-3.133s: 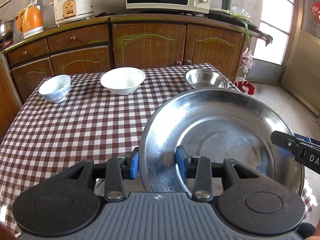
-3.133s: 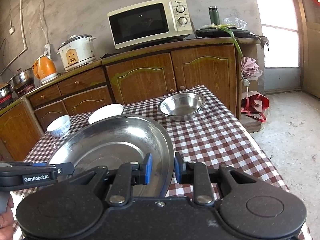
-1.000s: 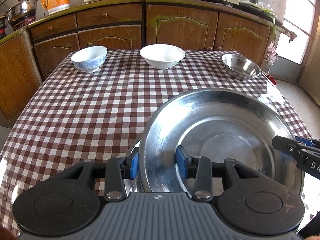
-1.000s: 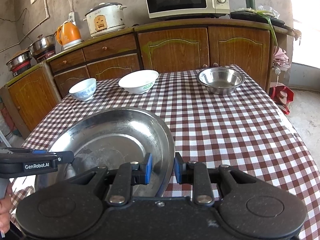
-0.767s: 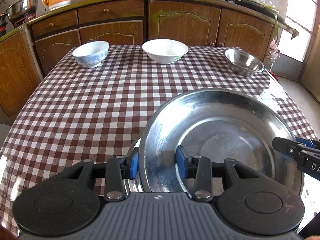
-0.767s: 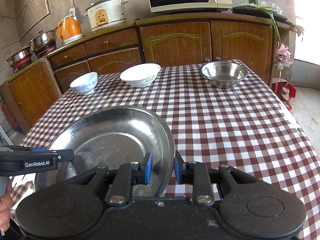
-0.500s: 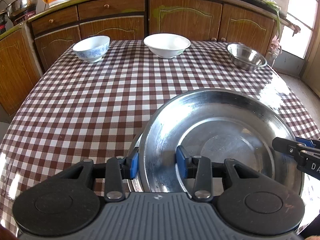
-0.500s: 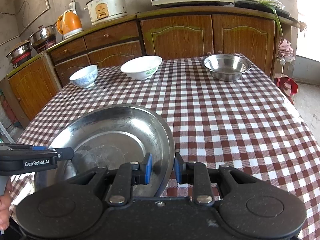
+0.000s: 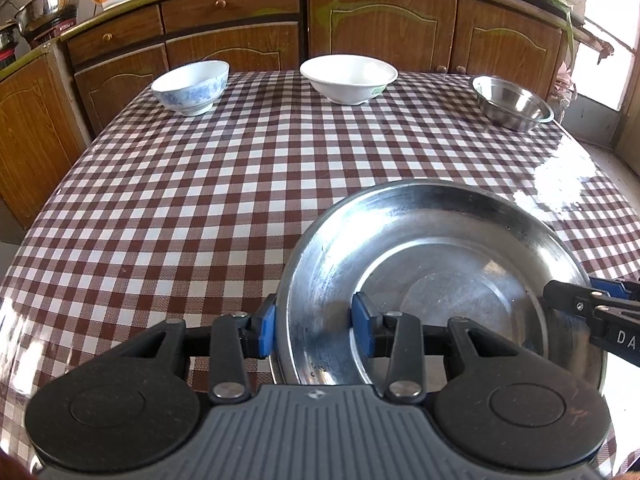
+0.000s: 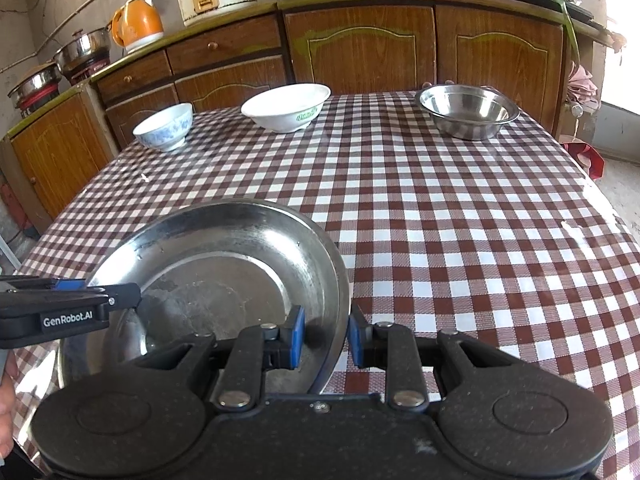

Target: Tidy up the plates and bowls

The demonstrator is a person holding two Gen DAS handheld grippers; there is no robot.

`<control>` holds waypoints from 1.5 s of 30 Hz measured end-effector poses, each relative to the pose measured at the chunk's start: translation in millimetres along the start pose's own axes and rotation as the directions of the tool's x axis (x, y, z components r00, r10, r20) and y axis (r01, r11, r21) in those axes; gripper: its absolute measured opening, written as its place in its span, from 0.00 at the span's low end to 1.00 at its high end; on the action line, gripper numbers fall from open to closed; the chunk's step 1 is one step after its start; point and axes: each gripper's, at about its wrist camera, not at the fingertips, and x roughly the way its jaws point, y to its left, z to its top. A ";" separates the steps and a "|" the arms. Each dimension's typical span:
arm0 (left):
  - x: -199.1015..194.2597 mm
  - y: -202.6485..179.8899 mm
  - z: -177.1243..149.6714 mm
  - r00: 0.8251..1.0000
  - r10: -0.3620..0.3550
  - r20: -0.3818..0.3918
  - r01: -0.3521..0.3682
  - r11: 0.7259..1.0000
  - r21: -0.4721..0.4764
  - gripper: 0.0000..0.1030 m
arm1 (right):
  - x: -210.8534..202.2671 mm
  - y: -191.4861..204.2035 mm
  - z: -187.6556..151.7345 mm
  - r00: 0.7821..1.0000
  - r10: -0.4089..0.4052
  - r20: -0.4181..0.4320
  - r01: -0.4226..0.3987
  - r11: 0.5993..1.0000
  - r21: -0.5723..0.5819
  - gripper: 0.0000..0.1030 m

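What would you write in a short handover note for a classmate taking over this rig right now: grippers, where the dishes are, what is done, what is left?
Left gripper: shut on the left rim of the large steel plate.
Right gripper: shut on the plate's right rim.
The plate is at the near end of the checked table; whether it rests on the cloth is unclear.
Along the far edge, apart: blue-patterned bowl, white bowl, small steel bowl.
Done: nothing stacked yet.
Left: set the plate down, then gather the bowls.

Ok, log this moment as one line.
left tool: shut on steel plate rim | right tool: shut on opposite rim | three bowls: far edge of table
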 end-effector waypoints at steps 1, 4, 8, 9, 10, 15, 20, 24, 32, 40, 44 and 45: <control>1.4 0.4 -0.2 1.000 0.001 -0.003 -0.001 1.000 0.000 0.38 | 1.6 0.4 -0.2 1.000 -0.001 -0.004 0.001 1.000 -0.002 0.29; 3.4 1.3 -0.5 1.000 0.001 -0.004 -0.001 1.000 -0.001 0.38 | 4.5 1.5 -0.9 1.000 -0.005 -0.007 0.005 1.000 -0.009 0.29; 4.2 -1.8 -0.1 1.000 0.015 0.010 -0.015 1.000 0.020 0.39 | 7.7 1.9 -1.2 1.000 -0.008 -0.019 0.008 1.000 -0.007 0.29; 4.1 -1.7 -0.1 1.000 0.016 0.012 -0.016 1.000 0.022 0.39 | 7.9 1.8 -1.2 1.000 -0.007 -0.019 0.006 1.000 -0.008 0.29; 4.0 -1.7 -0.4 1.000 0.017 0.014 -0.017 1.000 0.023 0.39 | 8.1 1.6 -1.3 1.000 -0.005 -0.019 0.005 1.000 -0.009 0.29; 4.1 -8.2 -3.1 0.998 0.057 0.031 -0.059 0.995 0.083 0.42 | 9.6 2.1 -2.1 1.000 0.003 -0.026 -0.003 1.000 -0.009 0.29; 3.6 -15.2 -5.9 0.999 0.015 0.036 -0.019 0.994 0.111 0.42 | 10.7 2.8 -3.6 1.000 0.011 -0.029 -0.011 1.000 -0.017 0.29; 3.8 -15.8 -7.8 0.999 0.017 0.038 -0.021 0.993 0.112 0.42 | 8.0 2.2 -3.0 1.000 0.004 -0.006 -0.004 1.000 -0.029 0.35; 0.5 -7.3 -4.6 0.999 0.017 0.044 -0.020 0.997 0.071 0.48 | -2.0 -5.8 1.9 0.999 -0.015 0.035 0.016 1.000 -0.021 0.64; -4.6 4.1 -1.0 0.998 0.025 0.056 -0.026 1.000 0.011 0.67 | -7.9 -15.9 -1.3 1.000 0.001 0.031 -0.001 1.000 0.020 0.69; -4.1 9.1 -2.5 0.998 0.041 0.047 -0.041 0.999 -0.007 0.77 | -6.3 -15.6 -4.0 1.000 0.011 0.015 -0.012 1.000 0.020 0.70; -3.6 10.4 -2.9 0.998 0.043 0.044 -0.042 0.999 -0.011 0.79 | -5.7 -15.5 -4.5 1.000 0.016 0.010 -0.016 1.000 0.019 0.70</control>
